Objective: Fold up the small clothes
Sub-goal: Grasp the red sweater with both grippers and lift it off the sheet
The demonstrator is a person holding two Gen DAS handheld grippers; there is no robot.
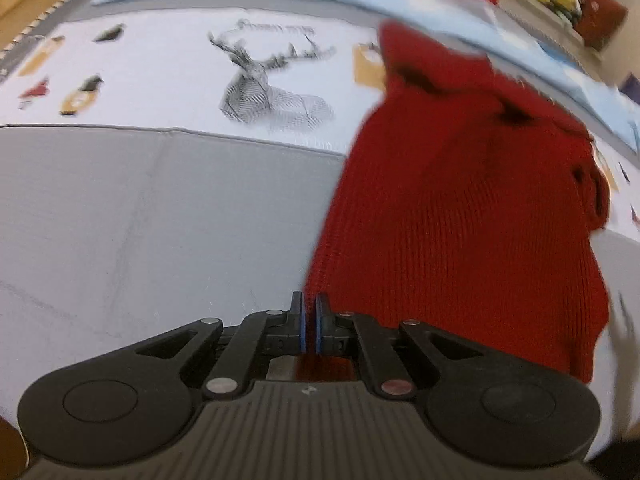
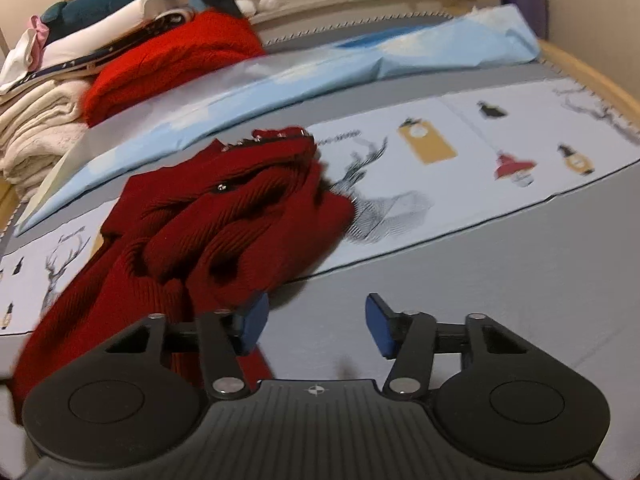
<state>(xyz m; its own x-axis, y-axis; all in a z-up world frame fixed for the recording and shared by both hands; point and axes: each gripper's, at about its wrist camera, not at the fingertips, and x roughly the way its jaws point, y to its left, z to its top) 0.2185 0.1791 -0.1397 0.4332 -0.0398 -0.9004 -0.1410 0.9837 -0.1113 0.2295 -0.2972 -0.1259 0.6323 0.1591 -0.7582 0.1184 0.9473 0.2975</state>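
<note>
Left hand-held gripper point(image 1: 311, 322): blue pads pressed together, pinching the lower edge of the red sweater point(image 1: 460, 208); a strip of red knit sits between the pads and shows again under them. From that pinch the sweater spreads up and to the right in the left wrist view, over the bed point(image 1: 120, 220), its far part over the white deer-print panel point(image 1: 276, 92). View is blurred. Right hand-held gripper point(image 2: 314, 326): jaws spread apart, nothing between them, only grey bed cover. In the right wrist view the sweater point(image 2: 224, 216) lies bunched and rumpled up and left of the gripper; its near fold is just beside the left blue pad point(image 2: 253, 322), touching or not I cannot tell. A long part of it trails down along the left of the gripper body. Light blue sheet point(image 2: 320, 76) lies beyond the sweater, a pile of folded clothes point(image 2: 80, 80) at far left.
</note>
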